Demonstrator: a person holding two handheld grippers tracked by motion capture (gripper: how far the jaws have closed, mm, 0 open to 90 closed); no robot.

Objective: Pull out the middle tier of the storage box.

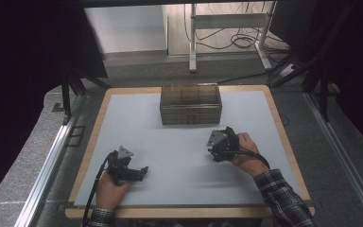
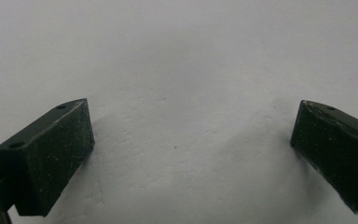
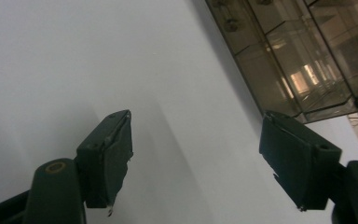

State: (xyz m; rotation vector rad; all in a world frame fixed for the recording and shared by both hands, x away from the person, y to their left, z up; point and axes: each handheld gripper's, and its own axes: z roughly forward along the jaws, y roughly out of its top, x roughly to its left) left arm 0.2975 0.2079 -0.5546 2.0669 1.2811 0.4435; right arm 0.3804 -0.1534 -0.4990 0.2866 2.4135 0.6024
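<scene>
Both grippers, left (image 1: 144, 171) and right (image 1: 216, 152), fingers spread, hover empty; smoky compartment box (image 1: 190, 104) stands beyond.

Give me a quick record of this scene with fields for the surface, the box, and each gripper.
surface: pale mat on a wooden table
box: clear compartmented box, far middle of the mat
left gripper: open, nothing held, low over the mat, near left
right gripper: open, nothing held, nearer the box, apart from it
</scene>
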